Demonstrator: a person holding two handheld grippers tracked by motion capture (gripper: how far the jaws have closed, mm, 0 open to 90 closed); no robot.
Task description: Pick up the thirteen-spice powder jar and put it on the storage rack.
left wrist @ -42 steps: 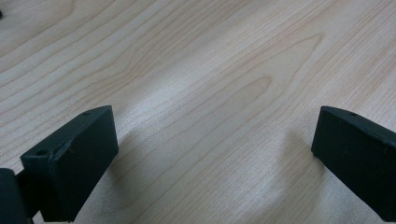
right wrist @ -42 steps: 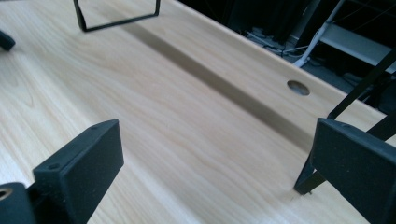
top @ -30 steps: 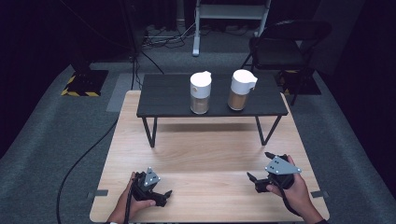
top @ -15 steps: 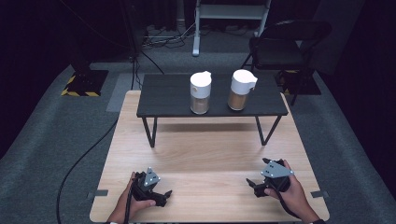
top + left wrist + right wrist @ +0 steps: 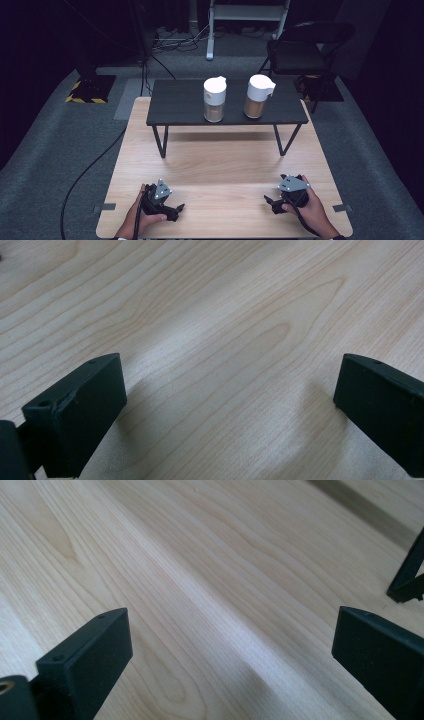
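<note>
While the left gripper [image 5: 165, 207] rests where it was near the worktop's [image 5: 220, 165] front edge, the right gripper [image 5: 282, 200] has drawn back toward the person. Both sets of jaws gape wide and empty over bare wood, so no reach looks begun. Two white-lidded jars [image 5: 215, 99] [image 5: 259, 96] stand well apart from them on a black raised shelf [image 5: 175, 107], whose legs straddle the way.
</note>
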